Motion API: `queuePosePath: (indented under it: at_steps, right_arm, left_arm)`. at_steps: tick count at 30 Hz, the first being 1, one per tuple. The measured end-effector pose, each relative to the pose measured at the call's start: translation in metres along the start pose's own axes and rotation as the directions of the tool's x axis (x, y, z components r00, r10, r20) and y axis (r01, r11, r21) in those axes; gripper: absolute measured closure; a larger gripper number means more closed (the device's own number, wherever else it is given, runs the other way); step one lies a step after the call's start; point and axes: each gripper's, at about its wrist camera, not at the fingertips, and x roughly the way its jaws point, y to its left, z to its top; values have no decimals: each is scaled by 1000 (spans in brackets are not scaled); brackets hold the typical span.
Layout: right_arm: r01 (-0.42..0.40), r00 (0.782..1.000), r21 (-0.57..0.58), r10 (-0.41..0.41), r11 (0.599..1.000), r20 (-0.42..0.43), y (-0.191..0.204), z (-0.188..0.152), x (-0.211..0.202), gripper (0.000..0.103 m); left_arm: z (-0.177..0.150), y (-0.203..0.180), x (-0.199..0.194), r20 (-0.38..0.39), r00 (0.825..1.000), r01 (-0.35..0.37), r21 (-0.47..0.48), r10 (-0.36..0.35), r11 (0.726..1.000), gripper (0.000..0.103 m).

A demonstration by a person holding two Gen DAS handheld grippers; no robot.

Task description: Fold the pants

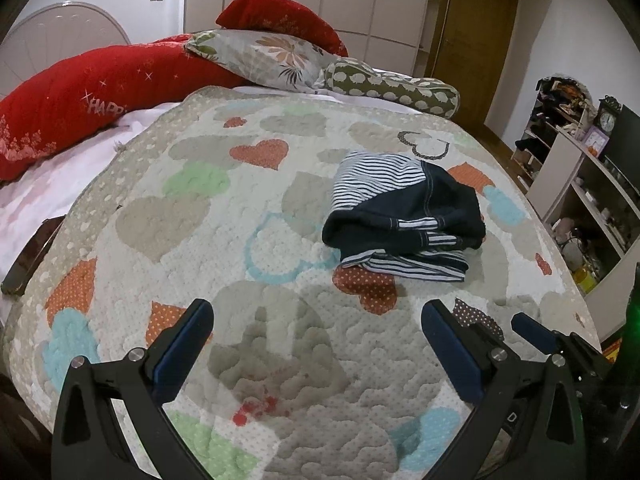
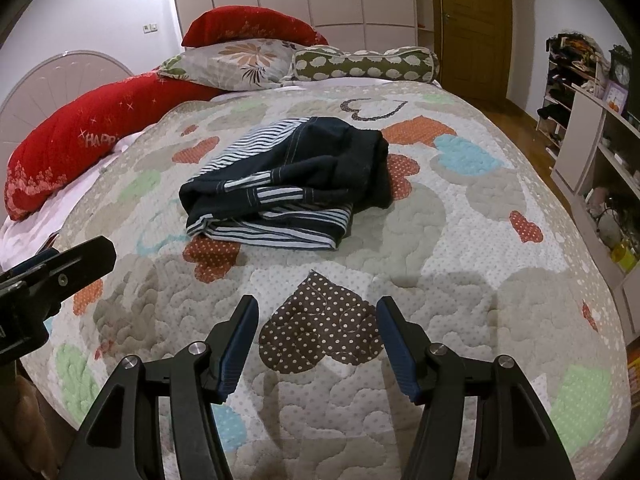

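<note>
The pants (image 1: 404,216) are navy with blue-and-white striped panels. They lie in a folded, slightly lumpy bundle on the heart-patterned quilt (image 1: 240,240). In the right wrist view the pants (image 2: 288,184) lie ahead of the fingers. My left gripper (image 1: 316,312) is open and empty, low over the quilt, near and left of the pants. My right gripper (image 2: 318,308) is open and empty over a brown dotted heart, short of the pants. Its tip also shows at the right in the left wrist view (image 1: 528,328). The left gripper shows at the left edge of the right wrist view (image 2: 60,268).
Red pillows (image 1: 80,104), a floral pillow (image 1: 272,56) and a green bolster (image 1: 392,88) lie at the bed's head. A dark phone-like object (image 1: 28,260) lies at the left bed edge. Shelving (image 1: 592,184) with clutter stands to the right. A wooden door (image 1: 472,40) is behind.
</note>
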Motion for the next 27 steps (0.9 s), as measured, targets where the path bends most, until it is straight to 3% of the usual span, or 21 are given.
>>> queuePosePath:
  at_steps: [27]
  right_arm:
    - [8,1000,-53,-8,999,-11,14,-9,5,36]
  left_arm:
    - [-5,6,9,-46,999,23,-26,-24,999,0]
